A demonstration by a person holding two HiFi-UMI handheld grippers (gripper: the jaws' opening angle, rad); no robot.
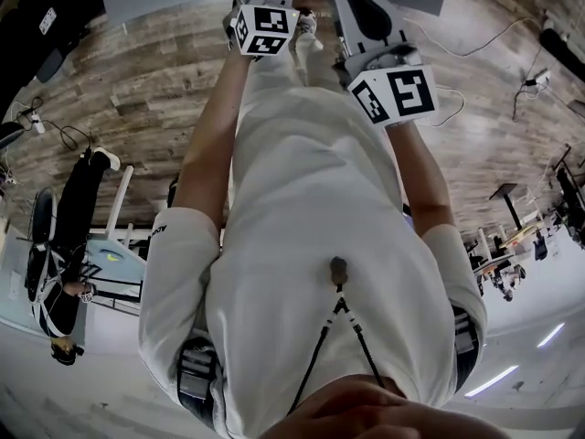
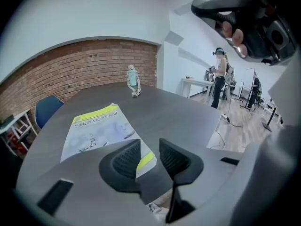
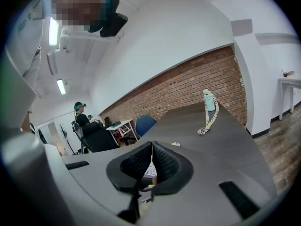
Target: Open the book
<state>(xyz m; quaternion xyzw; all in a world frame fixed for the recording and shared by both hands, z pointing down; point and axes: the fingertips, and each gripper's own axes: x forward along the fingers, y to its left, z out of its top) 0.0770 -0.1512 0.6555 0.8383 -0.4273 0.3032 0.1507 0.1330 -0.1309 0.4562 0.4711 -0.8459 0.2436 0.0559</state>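
Your left gripper point(image 2: 149, 147): jaws apart, book point(image 2: 96, 131) corner just ahead. Catch only the cover edge, then lift. Right gripper point(image 3: 151, 147): jaws together, empty; keep it clear.

Worktop point(image 2: 197, 112): dark grey, smooth, matt, laminate look.
Book point(image 2: 94, 128): paper cover with a light satin sheen, pale print, yellow band.
Left claw point(image 2: 149, 141): smooth matt grey plastic shell. Pads point(image 2: 127, 160) are black, finely ribbed and look rubbery.
Right claw point(image 3: 152, 145): same shell, same ribbed black pads point(image 3: 138, 164).
Marker cube point(image 1: 263, 27): matt white faces, black print.
Brick wall point(image 2: 80, 72): rough red brick, matt.
Painted wall point(image 2: 94, 13) above it: smooth, white.
Floor point(image 1: 155, 80): wood-grain planks, low sheen.
Shirt point(image 1: 320, 190): white cloth, matt.
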